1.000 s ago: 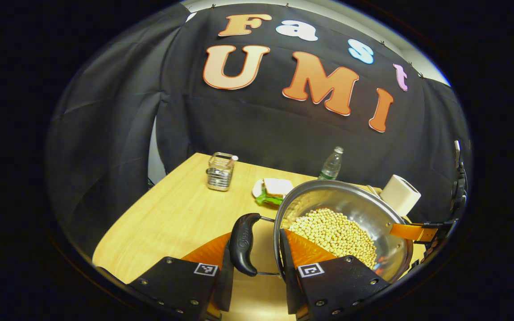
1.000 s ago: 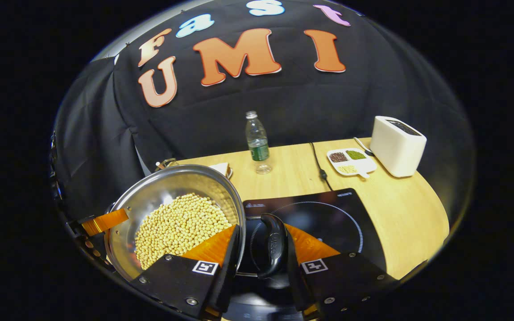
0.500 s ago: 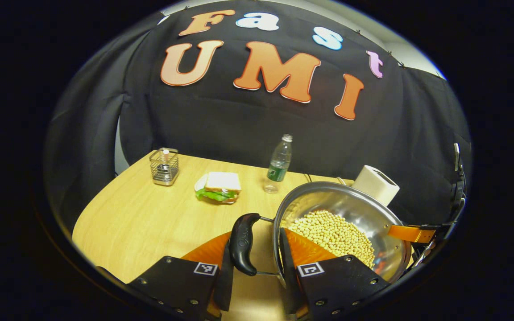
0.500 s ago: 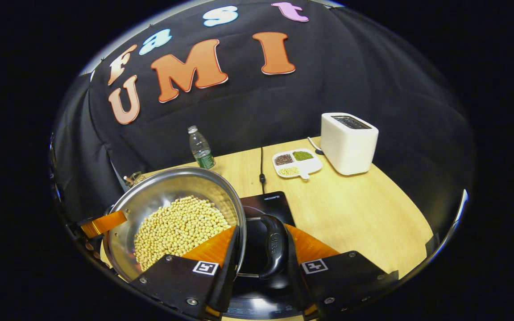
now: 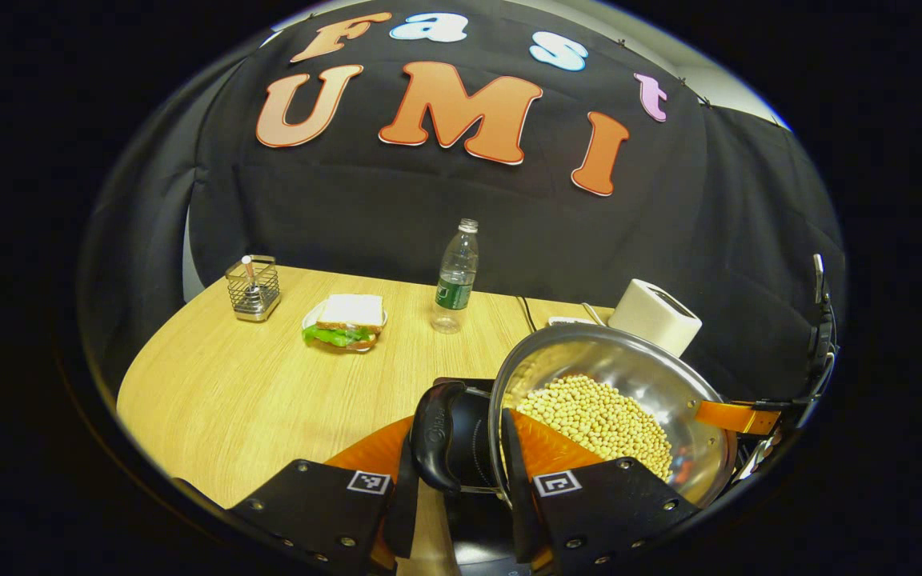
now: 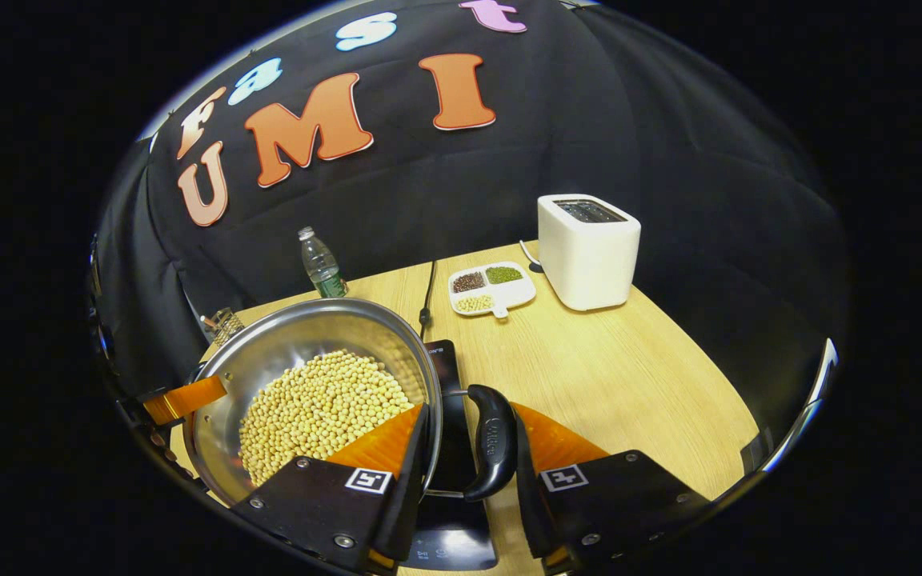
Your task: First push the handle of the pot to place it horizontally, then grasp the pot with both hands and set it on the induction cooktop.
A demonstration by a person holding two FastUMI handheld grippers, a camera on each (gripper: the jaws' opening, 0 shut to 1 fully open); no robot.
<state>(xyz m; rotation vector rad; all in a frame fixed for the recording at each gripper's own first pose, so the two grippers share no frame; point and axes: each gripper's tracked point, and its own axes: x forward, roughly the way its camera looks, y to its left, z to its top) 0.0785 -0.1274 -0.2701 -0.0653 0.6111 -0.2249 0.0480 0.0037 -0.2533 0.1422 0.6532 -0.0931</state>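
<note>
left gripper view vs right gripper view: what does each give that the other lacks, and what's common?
Left gripper view: the sandwich, and the left hand-held gripper clamped across the pot wall and one handle.
Right gripper view: the three fillings in the divided dish, the toaster slots, and the right hand-held gripper clamped at the opposite handle.
Shared: pot of beans, induction cooktop, bottle, toaster, table.

The left gripper view looked from very near across the pot [image 5: 613, 400] toward the right, over the table [image 5: 229, 384] to the back cloth. The right gripper view faced it from the opposite side, equally near. Both views shared the pot, the bottle [image 5: 454, 276] and the toaster [image 6: 587, 250].
</note>
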